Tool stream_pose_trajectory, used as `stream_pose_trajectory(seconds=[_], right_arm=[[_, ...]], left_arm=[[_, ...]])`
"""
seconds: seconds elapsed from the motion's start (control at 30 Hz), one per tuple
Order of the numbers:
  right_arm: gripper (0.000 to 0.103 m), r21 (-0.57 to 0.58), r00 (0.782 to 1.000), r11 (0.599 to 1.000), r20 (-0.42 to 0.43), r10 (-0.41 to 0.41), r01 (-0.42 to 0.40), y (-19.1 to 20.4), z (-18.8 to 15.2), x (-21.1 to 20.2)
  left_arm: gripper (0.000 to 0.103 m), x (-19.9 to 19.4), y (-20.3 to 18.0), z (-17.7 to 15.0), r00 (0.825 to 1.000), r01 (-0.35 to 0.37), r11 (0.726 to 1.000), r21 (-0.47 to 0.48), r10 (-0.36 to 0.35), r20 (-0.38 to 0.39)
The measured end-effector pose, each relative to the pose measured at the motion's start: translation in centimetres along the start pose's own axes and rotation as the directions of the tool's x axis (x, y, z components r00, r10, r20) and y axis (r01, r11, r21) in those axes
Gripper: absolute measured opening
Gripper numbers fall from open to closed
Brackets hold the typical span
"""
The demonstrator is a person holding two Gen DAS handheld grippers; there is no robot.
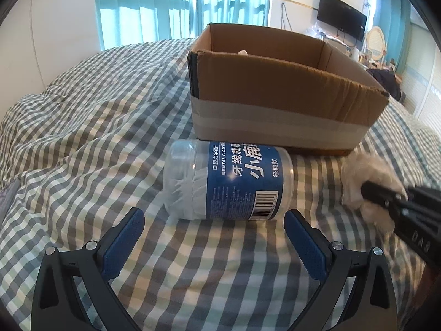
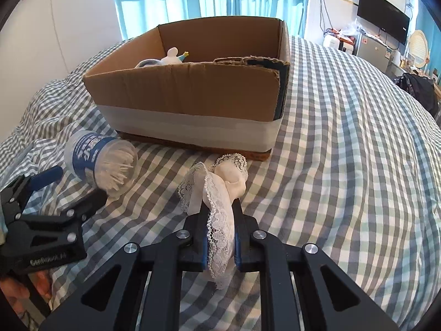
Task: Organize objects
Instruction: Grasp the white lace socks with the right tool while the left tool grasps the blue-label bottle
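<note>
A clear dental floss jar [image 1: 228, 182] with a blue label lies on its side on the checked bed, just in front of an open cardboard box [image 1: 275, 93]. My left gripper [image 1: 215, 220] is open, its blue pads either side of the jar and a little short of it. My right gripper [image 2: 219, 207] is shut on a bunch of white lace ribbon [image 2: 217, 190], held low over the bed in front of the box [image 2: 193, 93]. The jar [image 2: 102, 162] and left gripper [image 2: 44, 193] show at the left of the right wrist view. The right gripper and lace [image 1: 366, 182] show at the right of the left wrist view.
The box holds a white plush toy [image 2: 172, 56] and other items. The bed has a grey-green checked cover [image 2: 344, 151]. A wall with a curtained window [image 1: 165, 5] lies behind; a TV [image 2: 383, 19] and cluttered furniture stand at the far right.
</note>
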State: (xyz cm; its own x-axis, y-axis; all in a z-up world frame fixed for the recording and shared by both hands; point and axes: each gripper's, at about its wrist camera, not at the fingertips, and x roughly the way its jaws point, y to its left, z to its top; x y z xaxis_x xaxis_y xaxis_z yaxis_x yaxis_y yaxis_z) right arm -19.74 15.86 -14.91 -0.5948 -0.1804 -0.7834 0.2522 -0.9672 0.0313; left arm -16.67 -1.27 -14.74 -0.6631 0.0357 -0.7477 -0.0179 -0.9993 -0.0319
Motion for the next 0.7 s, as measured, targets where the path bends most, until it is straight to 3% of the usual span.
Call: stream_pose_trajectory(seconds=[0.43, 0.7], right_arm=[[0.013, 0.023, 1.000, 1.000, -0.016, 0.011, -0.011, -0.7, -0.4, 0.4], [0.013, 0.025, 1.000, 1.000, -0.017, 0.010, -0.009, -0.7, -0.3, 0.5]], left_arm=[[0.103, 3.6, -0.3, 2.7, 1.000, -0.027, 1.000, 0.010, 0.027, -0.014], [0.103, 3.6, -0.5, 3.1, 1.000, 0.014, 1.000, 0.018, -0.014, 0.011]])
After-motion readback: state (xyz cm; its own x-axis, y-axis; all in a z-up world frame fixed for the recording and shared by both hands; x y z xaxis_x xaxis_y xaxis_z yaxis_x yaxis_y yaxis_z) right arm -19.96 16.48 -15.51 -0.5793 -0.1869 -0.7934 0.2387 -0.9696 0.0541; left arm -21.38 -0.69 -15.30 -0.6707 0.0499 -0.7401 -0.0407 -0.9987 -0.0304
